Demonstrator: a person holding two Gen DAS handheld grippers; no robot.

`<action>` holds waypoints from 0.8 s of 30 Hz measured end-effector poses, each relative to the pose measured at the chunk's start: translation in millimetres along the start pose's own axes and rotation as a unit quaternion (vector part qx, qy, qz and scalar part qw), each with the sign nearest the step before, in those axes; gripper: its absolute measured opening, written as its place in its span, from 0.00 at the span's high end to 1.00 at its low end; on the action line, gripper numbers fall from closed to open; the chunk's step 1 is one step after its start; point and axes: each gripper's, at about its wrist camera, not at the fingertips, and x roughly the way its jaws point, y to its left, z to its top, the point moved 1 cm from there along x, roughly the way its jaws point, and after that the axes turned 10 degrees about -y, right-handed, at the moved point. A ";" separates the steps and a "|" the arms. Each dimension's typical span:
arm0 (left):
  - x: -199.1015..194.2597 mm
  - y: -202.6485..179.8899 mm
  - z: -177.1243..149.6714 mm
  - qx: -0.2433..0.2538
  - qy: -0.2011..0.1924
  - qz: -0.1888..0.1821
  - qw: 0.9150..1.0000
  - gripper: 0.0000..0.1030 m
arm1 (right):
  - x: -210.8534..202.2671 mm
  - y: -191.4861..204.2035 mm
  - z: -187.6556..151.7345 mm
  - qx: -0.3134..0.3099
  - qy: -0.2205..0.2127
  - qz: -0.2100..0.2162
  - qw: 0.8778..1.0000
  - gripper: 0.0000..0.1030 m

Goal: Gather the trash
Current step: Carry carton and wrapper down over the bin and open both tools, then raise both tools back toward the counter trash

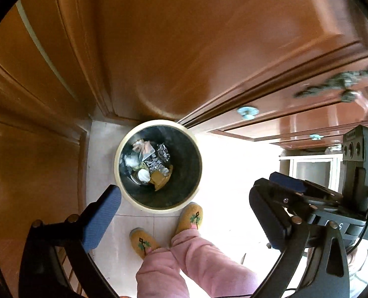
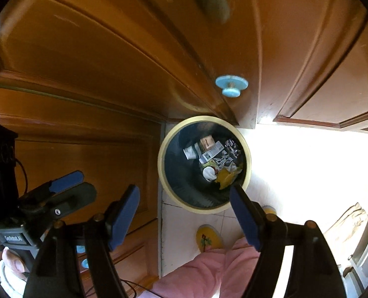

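Both hand-held grippers hang over the bin with nothing in their jaws; the left hand-held gripper stands spread wide, blue pads far apart and bare; the right hand-held gripper is parted too, a little less wide, pads equally bare, and it shows again at the right of the left wrist view, angled downward beside its neighbour. Straight below sits the trash bin, round, cream-rimmed, lined in black, upright on the pale tiled floor; it stands tight in the corner where the brown wooden cabinet meets the side panel, its rim touching or nearly touching the woodwork. Down in the bin lies the trash: crumpled silvery foil, a printed wrapper, a small brown carton, something white and round, a yellow-orange scrap; all of it heaped toward one side of the bottom. Nearer the cameras, just short of the bin, are two yellow slippers with a green pattern on top, and pink padded trouser legs rising from them. Further out, a pale blue knob sticks from a cabinet door; bright light floods the floor to the right, washing out detail there.
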 end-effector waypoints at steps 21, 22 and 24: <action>-253.5 -126.7 18.5 0.111 -0.116 0.005 0.987 0.01 | -244.7 98.8 -2.4 -0.027 -0.115 -0.008 0.993 0.26; -265.3 -131.5 17.9 0.118 -0.126 0.008 0.985 0.01 | -253.0 102.9 -2.8 -0.030 -0.122 -0.012 0.992 0.26; -286.2 -139.3 16.8 0.130 -0.141 0.013 0.981 0.01 | -270.1 111.0 -3.6 -0.036 -0.134 -0.021 0.990 0.25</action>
